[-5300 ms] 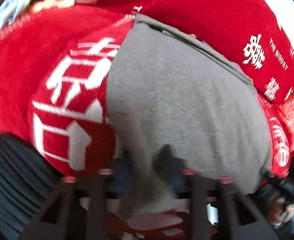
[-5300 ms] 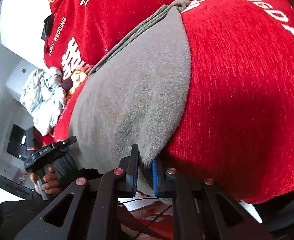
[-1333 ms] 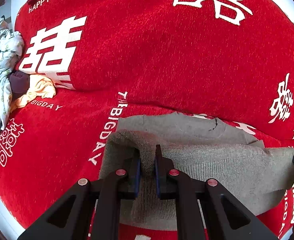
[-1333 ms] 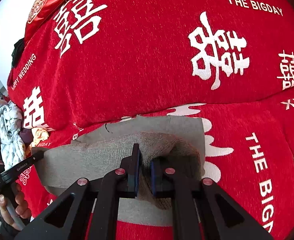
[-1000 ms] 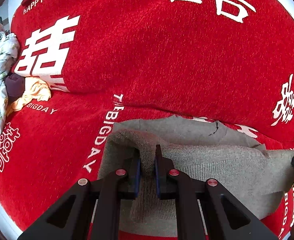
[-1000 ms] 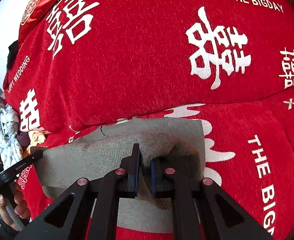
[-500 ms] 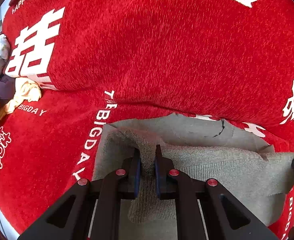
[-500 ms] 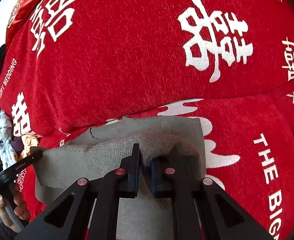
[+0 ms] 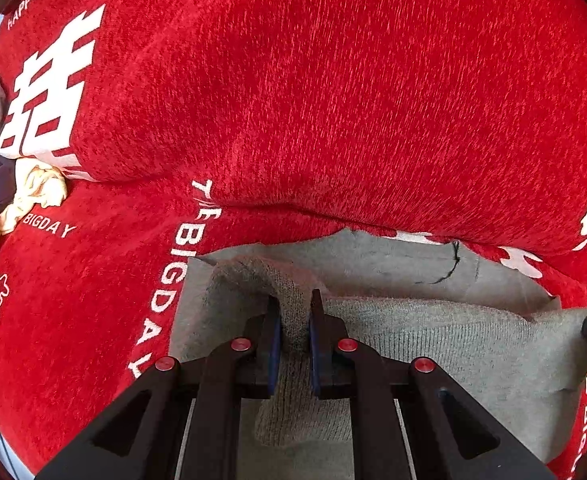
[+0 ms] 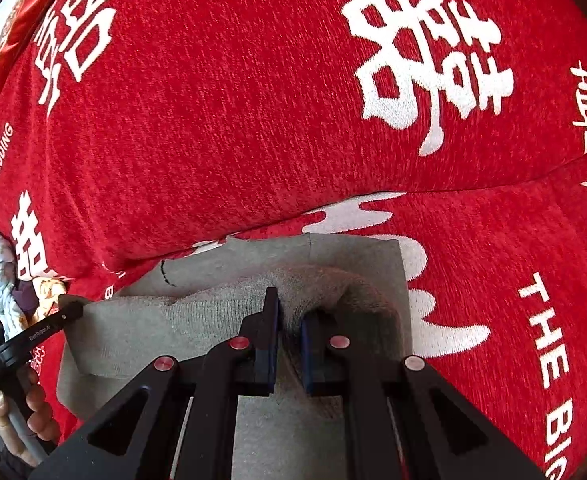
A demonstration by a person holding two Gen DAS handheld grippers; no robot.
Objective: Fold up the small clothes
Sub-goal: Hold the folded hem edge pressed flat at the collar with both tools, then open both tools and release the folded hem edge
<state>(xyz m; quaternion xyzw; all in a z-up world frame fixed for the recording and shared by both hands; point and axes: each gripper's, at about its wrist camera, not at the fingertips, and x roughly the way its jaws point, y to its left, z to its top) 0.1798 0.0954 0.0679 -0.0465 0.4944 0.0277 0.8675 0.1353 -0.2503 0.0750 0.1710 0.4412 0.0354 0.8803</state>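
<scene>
We see the grey knit garment (image 9: 433,344) lying on the red sofa cover (image 9: 313,100) w/ its long axis running side to side between both claws, top layer doubled over a flat lower layer. Left claw (image 9: 295,316) is nearly closed, pinching a ridge of knit near the left end; right claw (image 10: 289,320) likewise pinches the right end. Cover is fuzzy chenille w/ white lettering; garment is ribbed, soft.

one grey garment (image 9: 433,344), two tongs (image 9: 295,336)
</scene>
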